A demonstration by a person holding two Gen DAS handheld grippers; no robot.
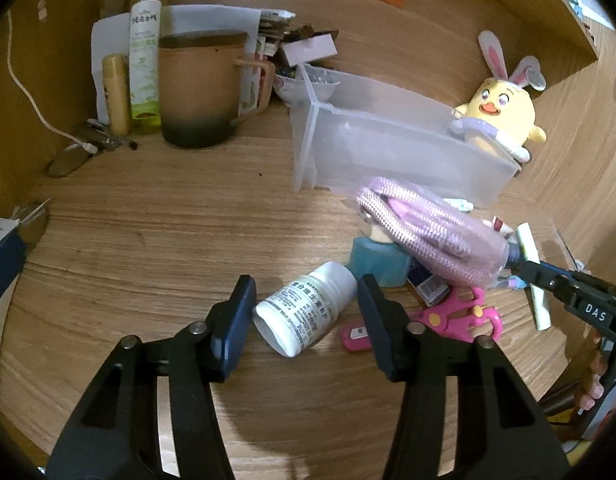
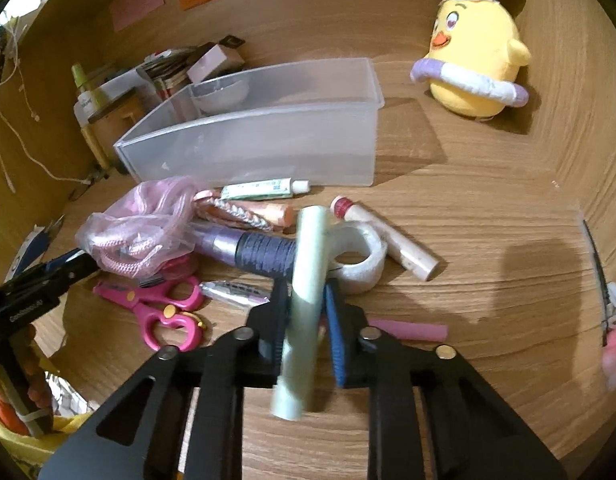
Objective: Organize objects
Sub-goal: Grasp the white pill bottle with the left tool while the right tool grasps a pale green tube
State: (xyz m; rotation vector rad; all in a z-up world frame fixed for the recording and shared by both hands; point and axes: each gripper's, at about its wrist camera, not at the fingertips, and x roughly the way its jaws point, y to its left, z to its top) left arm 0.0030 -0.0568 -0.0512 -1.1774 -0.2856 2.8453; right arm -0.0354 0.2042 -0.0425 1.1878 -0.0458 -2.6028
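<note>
Two grippers were at work over the counter, each with its own item. L gripper pointed down at a white pill bottle lying on its side directly btwn the jaws, cap end far-right, base end near-left, so its long axis ran diagonally across the gap, not square to it. Jaws stood part open w/ a sliver of wood showing on either side of the bottle; pads weren't pressing yet, i.e. nothing held. R gripper was clamped on a pale green stick, held near its middle, roughly upright w/ a slight tilt, both ends sticking out past the jaws. In the left wrist view that same stick showed at far right, clear of the counter as far as I could tell. Clear plastic bin sat beyond the clutter, long axis running left-right, open top, looked empty apart from something pale seen thru its far-left end. Judgement: the bin is the likely drop spot; it lay straight ahead of the R gripper and ahead-right of the L one, so the R hand was the nearer and readier. Pink scissors lay just right of the bottle, close to the L gripper's right jaw, a possible snag when closing.
</note>
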